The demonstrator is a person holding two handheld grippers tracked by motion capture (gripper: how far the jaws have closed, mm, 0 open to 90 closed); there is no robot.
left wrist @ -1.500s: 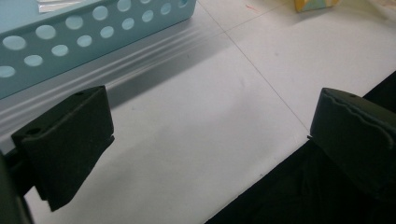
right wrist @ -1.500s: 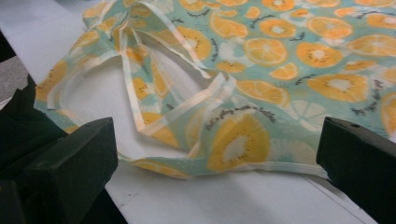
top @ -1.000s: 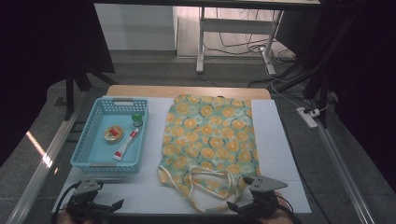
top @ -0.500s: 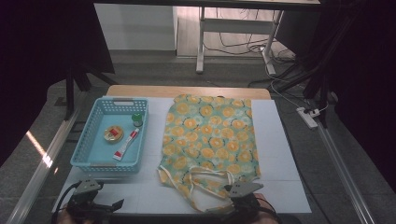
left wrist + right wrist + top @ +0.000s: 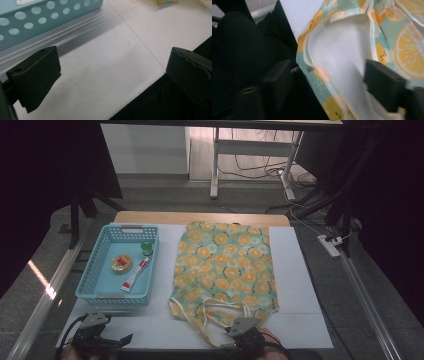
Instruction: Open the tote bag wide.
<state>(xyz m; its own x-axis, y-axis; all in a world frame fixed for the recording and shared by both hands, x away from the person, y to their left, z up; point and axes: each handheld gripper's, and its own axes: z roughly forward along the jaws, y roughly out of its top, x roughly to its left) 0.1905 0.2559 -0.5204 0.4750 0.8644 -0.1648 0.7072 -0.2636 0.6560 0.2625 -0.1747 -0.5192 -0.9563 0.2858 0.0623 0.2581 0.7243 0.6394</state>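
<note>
A tote bag (image 5: 225,265) printed with orange slices lies flat on the white table cover, its cream handles (image 5: 223,308) toward the front edge. My right gripper (image 5: 244,332) is low over those handles. In the right gripper view a handle strap (image 5: 318,83) runs between the jaws of the right gripper (image 5: 327,75); they have just been closing, and a gap remains on both sides of the strap. My left gripper (image 5: 107,339) rests at the front left, just in front of the blue basket (image 5: 107,295). In the left gripper view the left gripper (image 5: 115,62) stands open over bare cover.
The basket (image 5: 32,17) holds a small green-capped bottle (image 5: 146,248), a round orange item (image 5: 121,263) and a red-and-white tube (image 5: 135,274). The table's front edge (image 5: 152,82) runs close under both grippers. Table legs and cables stand beyond the far edge.
My right gripper has moved left along the front edge, from the bag's right corner to its handles. Its jaws are narrower. The left gripper has not moved.
</note>
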